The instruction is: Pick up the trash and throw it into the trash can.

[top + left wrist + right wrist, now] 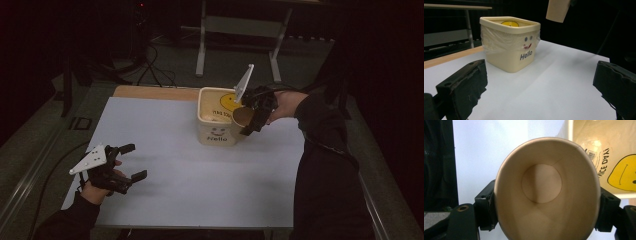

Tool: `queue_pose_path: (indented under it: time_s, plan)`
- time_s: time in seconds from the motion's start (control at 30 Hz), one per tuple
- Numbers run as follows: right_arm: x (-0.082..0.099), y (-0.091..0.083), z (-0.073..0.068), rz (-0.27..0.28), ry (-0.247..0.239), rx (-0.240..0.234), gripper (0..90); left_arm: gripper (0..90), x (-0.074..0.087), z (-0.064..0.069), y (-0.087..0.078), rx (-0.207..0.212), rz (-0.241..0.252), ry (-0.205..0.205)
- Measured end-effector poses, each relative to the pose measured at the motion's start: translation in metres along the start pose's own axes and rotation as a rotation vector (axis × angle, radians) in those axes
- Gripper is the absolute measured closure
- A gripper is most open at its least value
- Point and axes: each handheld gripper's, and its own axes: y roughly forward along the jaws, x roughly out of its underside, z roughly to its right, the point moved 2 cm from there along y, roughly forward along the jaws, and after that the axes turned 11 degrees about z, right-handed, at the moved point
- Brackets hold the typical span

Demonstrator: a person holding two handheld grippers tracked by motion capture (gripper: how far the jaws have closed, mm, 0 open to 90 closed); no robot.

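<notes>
While clamped at both flanks: sat squeezed slightly oval between the two black jaws, in the right gripper view.
Paper cup (541, 192): thin tan paper, smooth and matt inside, with a rolled rim, a flat round base and one faint seam running down the wall.
Cup shape: tapered, wider at the mouth than at the base.
Cup axis: ran along the line of the jaws, mouth turned back toward the gripper's camera, base pointed away.
Cup place: hung in the air above the table (200, 180), over the near right edge of the tub, its base seen from the left gripper view as a pale tapered stub (557, 10) above and right of the tub.
Right gripper (247, 117): closed tight on the cup wall, black pads pressed on either side.
Left gripper (134, 161): jaws spread wide with nothing between, held low over the near left of the table, aimed at the tub.
Left pads (465, 85): black, rough, frayed at the edges.
Tub (510, 47): cream plastic, squarish with rounded corners and a thick lip, lined with a thin crinkled bag bearing a yellow smiley; front printed with a face and "Hello".
Table surface: flat, pale, matt sheet over a wooden board.
</notes>
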Motion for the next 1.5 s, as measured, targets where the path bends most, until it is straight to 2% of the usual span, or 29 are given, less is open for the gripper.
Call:
queue_pose_path:
  time_s: [0.47,0.67,1.03,1.5]
  plan:
    - [-0.019,-0.008,0.015,-0.006,-0.001,0.000,24.4,0.6,0.001,-0.001,0.000,0.005,-0.002,-0.005]
    - [-0.027,-0.012,0.022,0.007,-0.008,0.005,24.3,0.6,0.001,0.000,0.000,0.006,-0.004,-0.003]
    - [-0.033,-0.017,0.036,0.027,-0.006,0.017,24.3,0.6,0.002,0.000,0.000,0.009,-0.009,-0.003]
    - [-0.040,-0.015,0.053,0.048,-0.006,0.023,24.3,0.6,0.001,0.000,-0.001,0.008,-0.004,-0.004]
